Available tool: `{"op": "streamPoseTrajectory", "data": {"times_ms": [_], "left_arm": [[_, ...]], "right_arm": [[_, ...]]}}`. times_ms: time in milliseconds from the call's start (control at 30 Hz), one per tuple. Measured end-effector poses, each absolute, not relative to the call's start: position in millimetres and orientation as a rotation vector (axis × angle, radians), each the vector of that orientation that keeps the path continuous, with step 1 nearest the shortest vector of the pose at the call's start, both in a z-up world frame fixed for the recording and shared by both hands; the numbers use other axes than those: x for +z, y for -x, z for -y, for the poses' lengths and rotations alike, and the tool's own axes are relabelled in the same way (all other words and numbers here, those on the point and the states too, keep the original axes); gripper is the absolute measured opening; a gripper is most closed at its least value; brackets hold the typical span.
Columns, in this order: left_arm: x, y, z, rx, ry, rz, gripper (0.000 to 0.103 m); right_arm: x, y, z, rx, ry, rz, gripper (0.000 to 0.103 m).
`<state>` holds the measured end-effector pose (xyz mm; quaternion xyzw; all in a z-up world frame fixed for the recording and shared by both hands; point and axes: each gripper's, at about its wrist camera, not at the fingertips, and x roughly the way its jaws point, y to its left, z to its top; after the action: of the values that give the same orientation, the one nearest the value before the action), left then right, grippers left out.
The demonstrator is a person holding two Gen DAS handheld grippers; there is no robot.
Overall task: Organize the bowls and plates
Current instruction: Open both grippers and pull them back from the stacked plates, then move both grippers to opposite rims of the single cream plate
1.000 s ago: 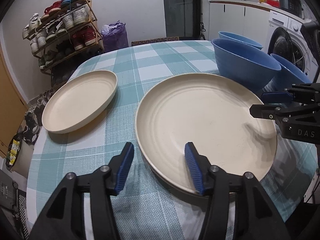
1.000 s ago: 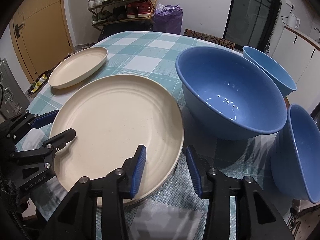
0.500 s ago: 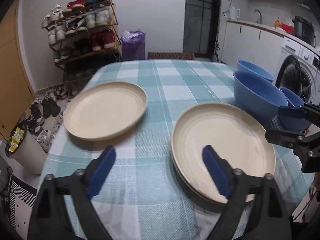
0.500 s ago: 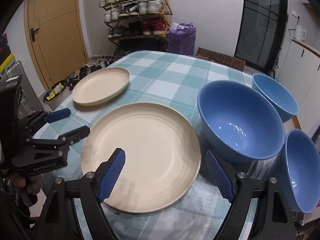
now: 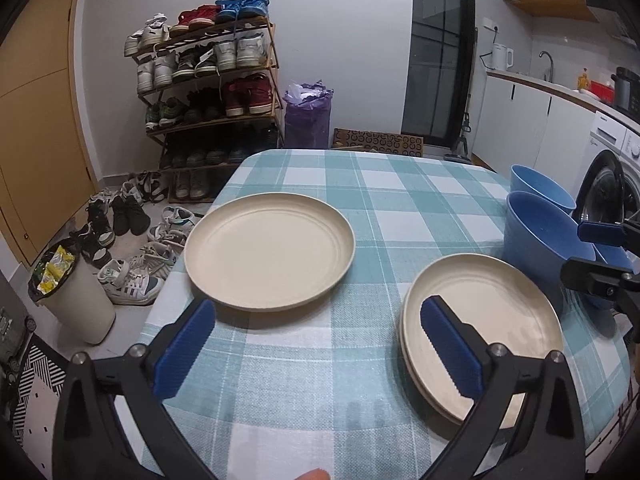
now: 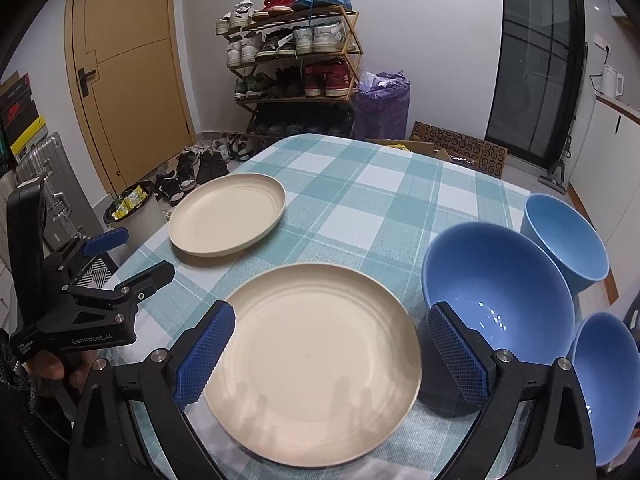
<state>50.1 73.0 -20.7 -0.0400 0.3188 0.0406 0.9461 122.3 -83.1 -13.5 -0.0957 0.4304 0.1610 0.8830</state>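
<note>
- Table (image 6: 384, 184), teal-checked cloth: carries every task item. Cloth hangs loose at the near edge; a snagged pad could drag it and shift the dishes.
- Stacked cream plates (image 6: 316, 356), lower centre of the right wrist view: at least two, edges visible in the left wrist view. Risk: a one-sided lift would probably slide the top plate off.
- Single cream plate (image 5: 270, 250), centre-left of the left wrist view: well apart from the stack, not yet added.
- Large blue bowl (image 6: 500, 292): just beside the stack; two smaller blue bowls (image 6: 568, 236) right of it. Risk: a right-hand sweep could knock them tableward-off.
- Right gripper (image 6: 332, 356): jaws opening, spread across the stack, pads clear.
- Left gripper (image 5: 320, 344): jaws opening, nothing pinched; bare cloth between them, single plate just beyond.
</note>
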Motion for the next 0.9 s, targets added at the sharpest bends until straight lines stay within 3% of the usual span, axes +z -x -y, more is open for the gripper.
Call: {"op": "streamPoseTrajectory", "data": {"times_ms": [600,900], "left_arm": [[-2.7,-79.9,-103.3,0.114,0.119,-0.633,0.103],[-20.0,-89.2,-119.7,0.145,0.137,-0.672,0.103]], "right_arm": [[-2.5,-165.1,51.1,0.366,0.183,-0.875,0.1],[-7.0,-185.7,32.6,0.381,0.185,-0.881,0.1]]}}
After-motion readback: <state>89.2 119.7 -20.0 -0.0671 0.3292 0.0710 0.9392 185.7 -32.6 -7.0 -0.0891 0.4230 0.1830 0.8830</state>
